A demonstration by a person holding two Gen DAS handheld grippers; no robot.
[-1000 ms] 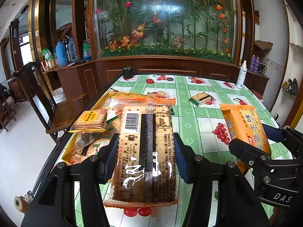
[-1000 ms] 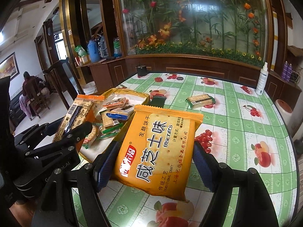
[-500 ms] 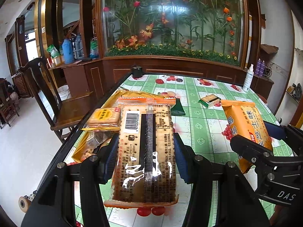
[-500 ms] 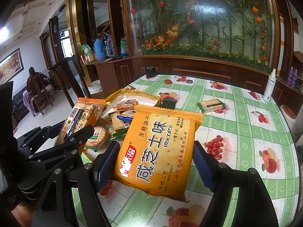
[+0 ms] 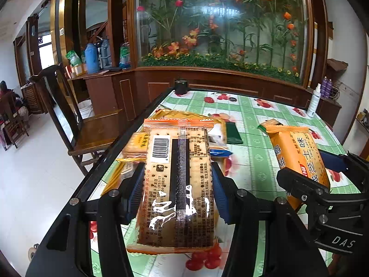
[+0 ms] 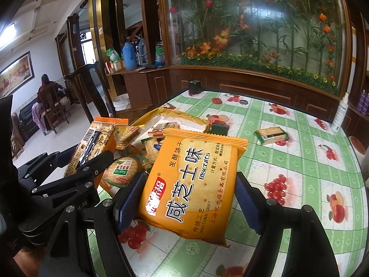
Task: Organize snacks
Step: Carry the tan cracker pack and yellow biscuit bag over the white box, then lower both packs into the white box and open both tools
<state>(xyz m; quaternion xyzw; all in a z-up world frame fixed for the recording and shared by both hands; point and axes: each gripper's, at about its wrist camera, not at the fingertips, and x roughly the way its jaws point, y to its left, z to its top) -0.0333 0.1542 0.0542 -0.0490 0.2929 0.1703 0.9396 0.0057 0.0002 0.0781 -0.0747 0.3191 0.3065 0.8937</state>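
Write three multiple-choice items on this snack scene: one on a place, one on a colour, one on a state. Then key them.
1. Where is the lone green-edged cracker pack?
A. on the tablecloth
B. in the yellow box
C. on the chair

2. What colour is the pack in the right claw?
A. blue
B. orange-yellow
C. white

3. What is the left claw doing?
A. open, empty
B. shut, empty
C. clamping a barcoded pack

Key: 1 A, it lies alone on the checked cloth; 2 B, its wrapper is orange-yellow; 3 C, both pads press the pack's sides.
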